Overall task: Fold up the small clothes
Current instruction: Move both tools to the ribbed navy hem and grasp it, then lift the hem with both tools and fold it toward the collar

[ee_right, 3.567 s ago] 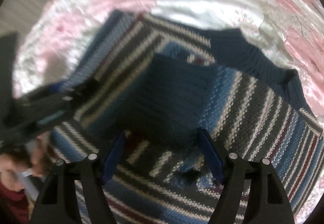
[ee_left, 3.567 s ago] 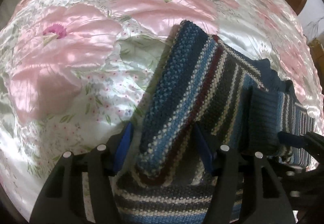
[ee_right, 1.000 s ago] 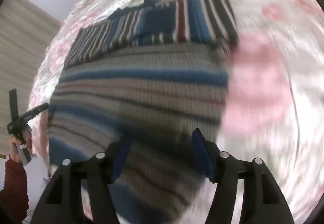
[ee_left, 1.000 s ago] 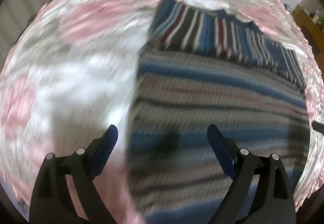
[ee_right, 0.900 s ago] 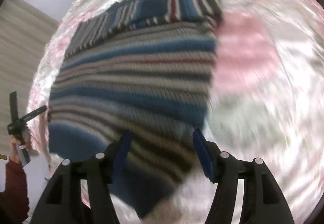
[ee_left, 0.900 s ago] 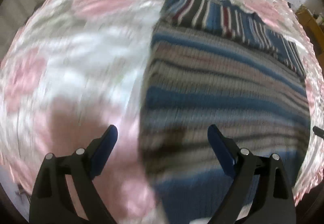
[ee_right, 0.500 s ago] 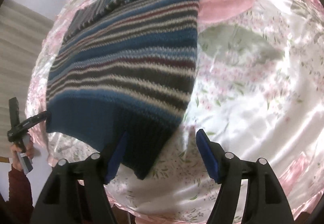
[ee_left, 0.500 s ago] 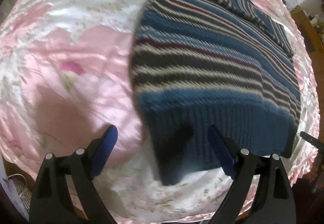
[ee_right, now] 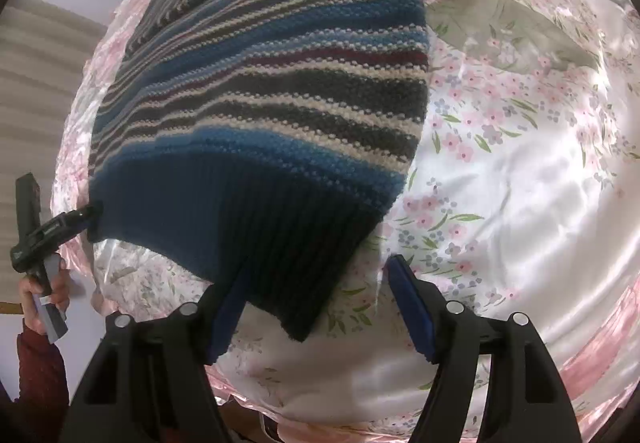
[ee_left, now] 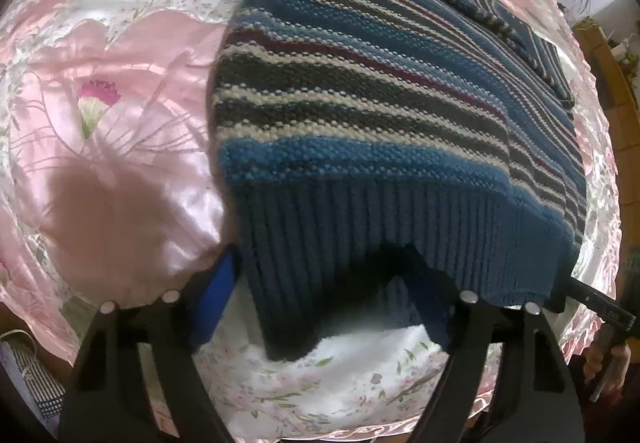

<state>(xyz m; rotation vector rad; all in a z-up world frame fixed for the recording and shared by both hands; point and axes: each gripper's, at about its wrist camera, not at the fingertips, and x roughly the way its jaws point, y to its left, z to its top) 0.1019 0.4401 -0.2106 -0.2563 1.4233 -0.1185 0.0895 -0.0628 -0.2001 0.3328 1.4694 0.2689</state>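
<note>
on floral bedspread (ee_left: 120, 131) | striped sweater (ee_left: 360, 115) | left tongs (ee_left: 324, 295) agape

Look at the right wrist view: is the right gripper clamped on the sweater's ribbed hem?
No. The right gripper has its blue fingers spread wide, and the ribbed hem of the striped sweater hangs between them ungripped.

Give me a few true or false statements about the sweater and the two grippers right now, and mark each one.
1. The striped sweater lies on a floral satin cover. True.
2. The left gripper is clamped shut. False: its fingers stand apart.
3. The sweater's ribbed hem is dark blue. True.
4. The right gripper is shut on a sock. False: it is open, with the hem corner between its fingers.
</note>
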